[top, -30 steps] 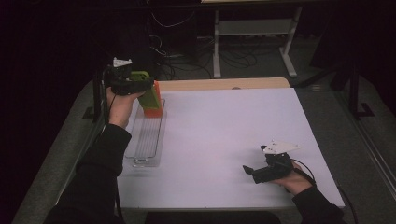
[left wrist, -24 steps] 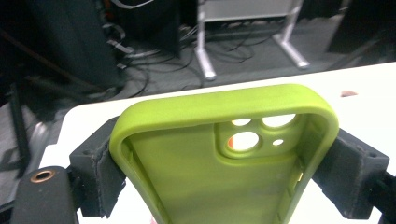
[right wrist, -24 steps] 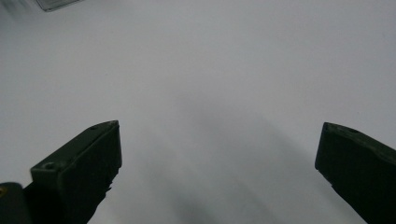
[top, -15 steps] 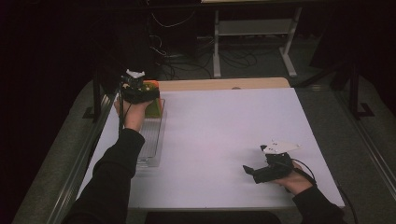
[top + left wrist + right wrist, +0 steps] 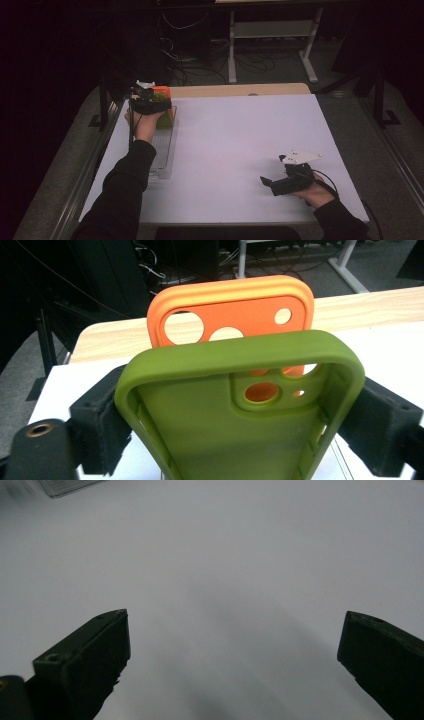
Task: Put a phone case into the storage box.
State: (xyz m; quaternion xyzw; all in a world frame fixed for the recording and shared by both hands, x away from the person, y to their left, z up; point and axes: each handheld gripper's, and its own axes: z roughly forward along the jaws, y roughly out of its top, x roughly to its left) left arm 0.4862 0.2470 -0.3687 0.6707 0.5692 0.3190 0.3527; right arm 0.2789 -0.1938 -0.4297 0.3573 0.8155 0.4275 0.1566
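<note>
The step in hand appears to be setting a green phone case (image 5: 240,425) into the clear slotted rack (image 5: 162,150) at the left edge of the white table (image 5: 240,150), just in front of an orange phone case (image 5: 235,310) already standing there. The left gripper (image 5: 150,102) has lowered the green case to the rack and its jaws have just been opening; in the left gripper view the foam pads (image 5: 100,425) sit beside the case's two long edges, and I cannot tell whether they press it or merely flank it (the gap, if any, is slight). The high view places the work at the rack's far end but hides the green case largely behind the hand; the left gripper view shows it upright, camera cutout uppermost, close to the orange one. The right gripper (image 5: 272,182) rests near the table's right front, jaws wide apart, nothing between them. Next, I judge, the left jaws must clear the case, then lift straight away without tipping it.
</note>
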